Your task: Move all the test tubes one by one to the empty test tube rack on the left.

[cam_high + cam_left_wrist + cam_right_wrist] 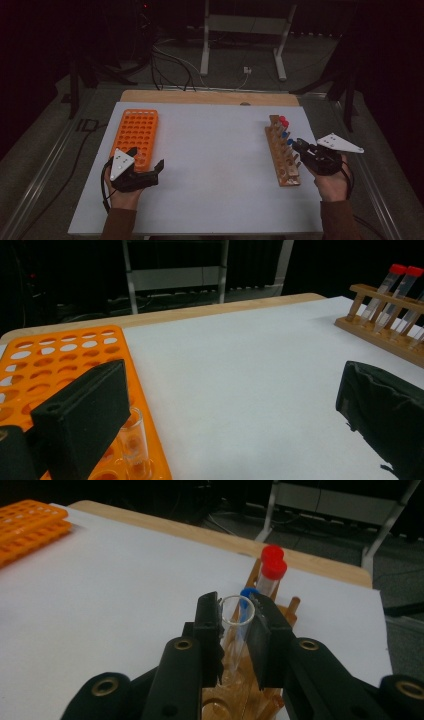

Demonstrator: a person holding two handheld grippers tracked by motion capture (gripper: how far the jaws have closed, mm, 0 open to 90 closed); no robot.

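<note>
- We see a big white table (210, 170) with a strip of wood along its far edge.
- On the left side of the table lies our orange rack (135, 136). It is flat, full of round holes, and almost all of them are bare.
- In the left gripper view a small clear glass tube (133, 440) stands in one hole near the front edge of the orange rack (60, 360), just beside one black jaw.
- On the right side of the table stands a long wooden rack (283, 152). It runs from near us to far away.
- At the far end of the wooden rack stand tubes with red caps (283, 121). Just in front of them is a tube with a blue cap (247, 594).
- Our left gripper (146, 161) rests at the near end of the orange rack. Its jaws stand wide apart and nothing is between them.
- Our right gripper (298, 145) is over the middle of the wooden rack (235, 700), well apart from the left one.
- The right gripper (239, 630) pinches a clear tube with no cap (237, 630). The two black jaws squeeze it near its open top.
- That clear tube stands upright. Its lower end is down among the holes of the wooden rack, but we cannot tell if it is touching the wood.
</note>
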